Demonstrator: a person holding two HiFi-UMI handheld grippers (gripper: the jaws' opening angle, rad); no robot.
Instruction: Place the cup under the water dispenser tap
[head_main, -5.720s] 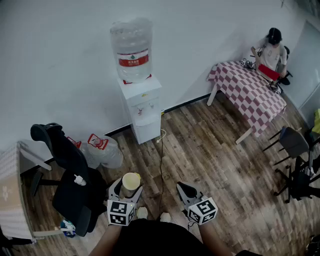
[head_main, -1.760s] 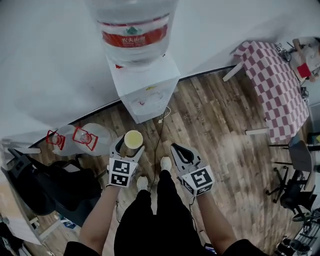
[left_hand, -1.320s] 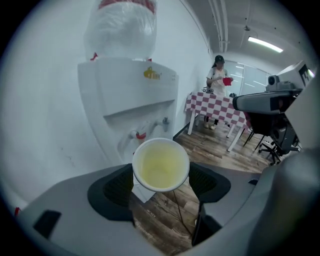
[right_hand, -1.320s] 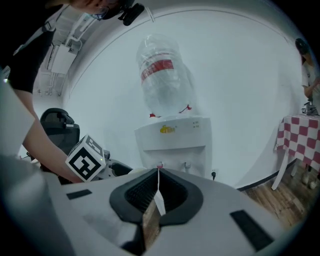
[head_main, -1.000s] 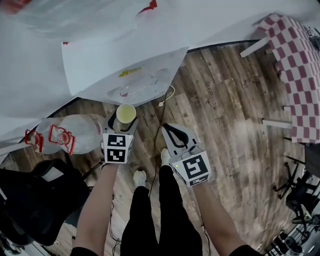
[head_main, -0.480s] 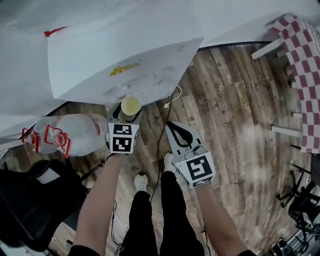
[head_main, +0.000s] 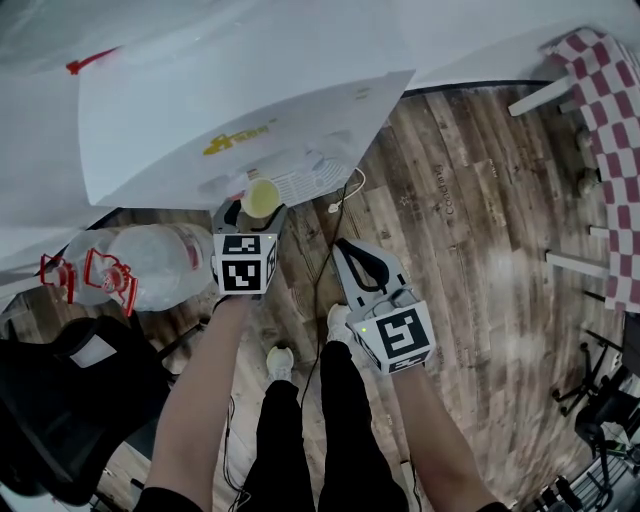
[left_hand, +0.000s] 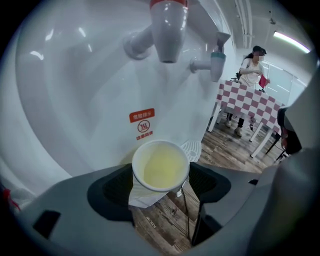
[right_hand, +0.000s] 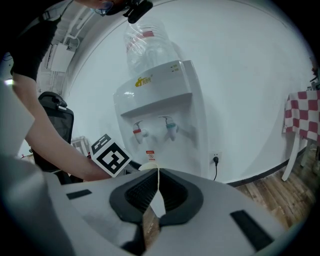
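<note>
A pale yellow paper cup (head_main: 262, 198) sits upright between the jaws of my left gripper (head_main: 256, 208), which is shut on it. It is at the front of the white water dispenser (head_main: 240, 120), by the drip grille (head_main: 300, 185). In the left gripper view the cup (left_hand: 160, 172) is below and slightly short of the red tap (left_hand: 169, 25); the blue tap (left_hand: 216, 60) is off to the right. My right gripper (head_main: 352, 255) hangs back over the floor, shut and empty; in its own view the jaw tips (right_hand: 156, 175) meet.
Empty water bottles (head_main: 130, 265) lie on the floor to the left, with a black chair (head_main: 60, 400) behind them. A power cable (head_main: 335, 205) runs by the dispenser. A checked table (head_main: 610, 90) stands to the right, with a person (left_hand: 252, 65) beside it.
The person has walked up to the dispenser. In the last second the left gripper has carried the cup forward to the tap recess. The right gripper stayed shut and back.
</note>
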